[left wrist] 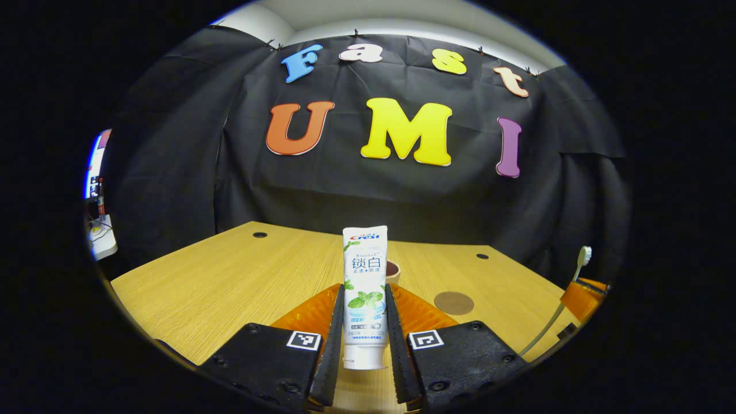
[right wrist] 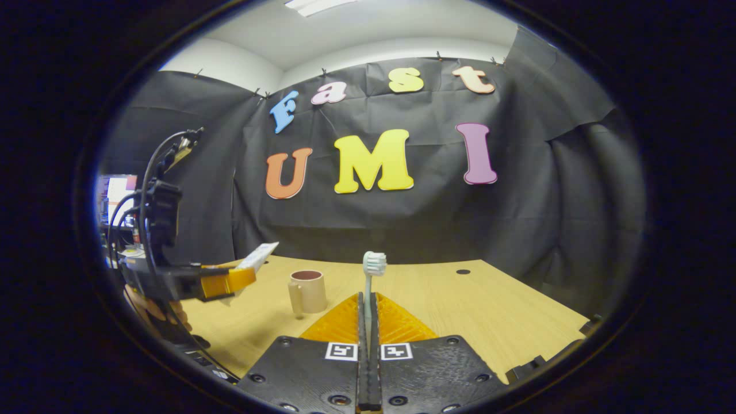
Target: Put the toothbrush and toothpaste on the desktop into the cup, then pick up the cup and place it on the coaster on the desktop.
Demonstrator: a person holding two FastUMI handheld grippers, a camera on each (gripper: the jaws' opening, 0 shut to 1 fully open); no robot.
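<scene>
A: Toothpaste tube (left wrist: 365, 296) stands upright, cap down, clamped between both fingers of the left gripper (left wrist: 362, 330), lifted off the wooden desktop (left wrist: 230, 282). Toothbrush (right wrist: 371, 287) is pinched bristles-up by the right gripper (right wrist: 368, 328), its fingers narrowed onto the thin handle.

B: Where is the cup?

A: In the right gripper view, the beige mug (right wrist: 307, 291) sits on the desktop at about ten o'clock from the toothbrush, upright, handle toward the left. Nothing sticks up out of it. In the left gripper view its rim (left wrist: 393, 269) peeks out just behind the tube.

B: And the coaster?

A: A round brown coaster (left wrist: 453, 302) lies flat at about three o'clock from the tube, bare, well apart from the mug.

B: So how far along?

A: My reading: both items are in hand, neither is in the mug, and the mug is off the coaster. Dropping both in and moving the mug remain.

B: The room?

A: Pale wood-grain desktop with small dark holes (left wrist: 260, 234), black cloth wall (right wrist: 368, 230) behind, white ceiling (right wrist: 356, 29) above.
</scene>
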